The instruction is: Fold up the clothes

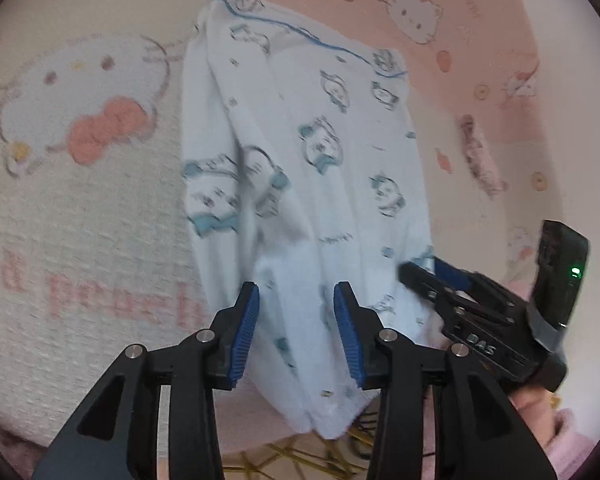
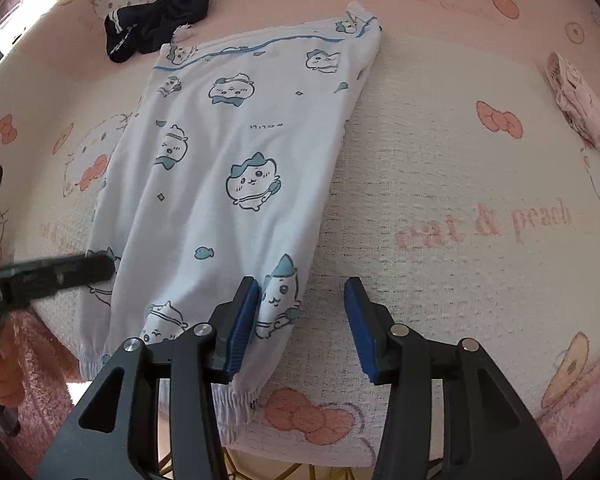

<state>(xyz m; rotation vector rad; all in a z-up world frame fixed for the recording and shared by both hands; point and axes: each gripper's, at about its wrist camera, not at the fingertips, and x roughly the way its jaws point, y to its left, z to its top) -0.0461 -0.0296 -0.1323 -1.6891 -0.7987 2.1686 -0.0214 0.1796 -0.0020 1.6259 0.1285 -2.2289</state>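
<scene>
Pyjama trousers, white with blue cartoon print, lie lengthwise on the pink Hello Kitty blanket. Waistband with blue piping is at the far end, elastic cuffs at the near end, hanging slightly past the blanket's near edge. The legs look laid one over the other, so the lengthwise fold reads as done; some creases run along the left side in the left wrist view.

Left gripper: fingers apart, straddling the cuff end of the trousers from above. Cloth shows between the blue pads, but no pinch is evident. This view is motion-blurred.

Right gripper: fingers apart, nothing between them. Its left pad overlaps the right edge of the trouser leg near the cuff; its right pad sits over bare blanket. In the left wrist view the same tool lies low against the garment's right edge.

Progress, as a judgement: roughly midway. Still to do: bringing the cuffs up toward the waistband (once or twice), then smoothing. Both grippers stand at the cuff end, which suits taking the two corners for that crosswise fold, though neither has closed on cloth yet.

Other clothes: a dark garment, bunched, just beyond the waistband's left corner, apparently unfolded; a small pink patterned piece well to the right (cannot tell whether it is folded).
</scene>
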